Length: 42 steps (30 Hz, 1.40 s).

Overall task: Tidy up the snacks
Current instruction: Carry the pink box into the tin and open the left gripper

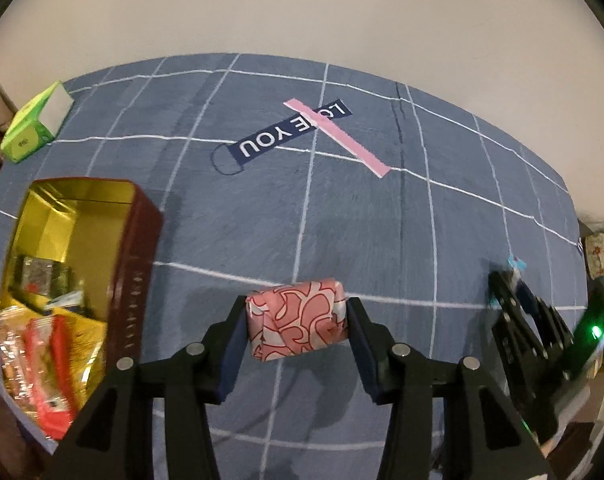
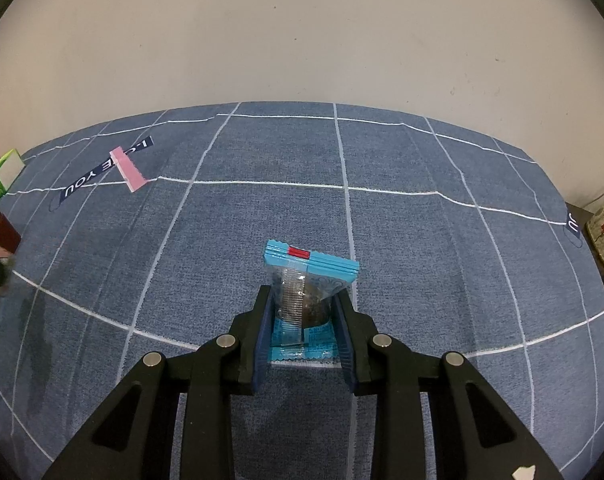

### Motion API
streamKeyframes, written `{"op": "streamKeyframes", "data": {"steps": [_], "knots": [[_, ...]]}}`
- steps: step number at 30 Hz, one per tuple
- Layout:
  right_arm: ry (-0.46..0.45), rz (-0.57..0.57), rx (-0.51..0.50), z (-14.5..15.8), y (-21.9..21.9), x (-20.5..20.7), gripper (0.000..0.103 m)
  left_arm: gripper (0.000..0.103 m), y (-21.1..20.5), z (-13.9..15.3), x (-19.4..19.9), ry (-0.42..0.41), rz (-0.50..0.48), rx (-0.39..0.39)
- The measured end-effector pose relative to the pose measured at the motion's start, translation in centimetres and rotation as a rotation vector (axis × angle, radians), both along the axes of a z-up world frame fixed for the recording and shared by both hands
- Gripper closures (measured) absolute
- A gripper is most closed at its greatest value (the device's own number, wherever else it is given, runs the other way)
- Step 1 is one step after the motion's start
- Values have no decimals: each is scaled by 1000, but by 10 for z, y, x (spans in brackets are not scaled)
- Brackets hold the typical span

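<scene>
Each fisheye camera sits close behind its hand-held gripper, looking steeply down across the blue checked worktop (image 1: 382, 220) toward the pale wall at 12 o'clock. Both views share the pink strip (image 1: 338, 138) on the "LOVE YOU" label and the green box (image 2: 0, 180) at 10 o'clock.

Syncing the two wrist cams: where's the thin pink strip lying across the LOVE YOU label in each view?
Left wrist: thin pink strip sits upper centre, slanting down to the right across the dark blue LOVE YOU label.
Right wrist: the strip sits far upper left, crossing the same label.
Shared landmark: green and white carton at the left edge of the blue checked cloth in both.
</scene>
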State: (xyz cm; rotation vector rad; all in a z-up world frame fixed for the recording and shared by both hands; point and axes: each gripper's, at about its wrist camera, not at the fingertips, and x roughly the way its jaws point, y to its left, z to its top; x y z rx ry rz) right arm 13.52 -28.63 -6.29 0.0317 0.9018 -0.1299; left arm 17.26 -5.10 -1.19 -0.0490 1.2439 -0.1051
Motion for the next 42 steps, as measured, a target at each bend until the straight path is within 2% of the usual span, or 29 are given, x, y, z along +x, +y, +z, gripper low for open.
{"op": "streamKeyframes", "data": {"steps": [6,10,14,18,25,30,37,42], "knots": [[0,1,-3,0,0,0,75,54,19,29,-20,-37,-78,32],[0,1,-5,0,1,-1,75,54,47,47,-28,-59,-98,59],[0,0,-5,0,1,-1,75,54,77,59,-32,-95,-98,109],[0,0,-5,0,1,-1,75,54,114,64,-27,-111,-56,167],[1,1,-15,0,1,-1,75,54,162,53,-10,-96,-4,226],[0,2,-6,0,0,-1,75,54,183,35,1,-68,18,236],[1,3,-15,0,1,-1,75,54,193,7,13,-24,13,223],[2,4,-25,0,2,-1,75,54,193,-4,23,-13,3,177]]}}
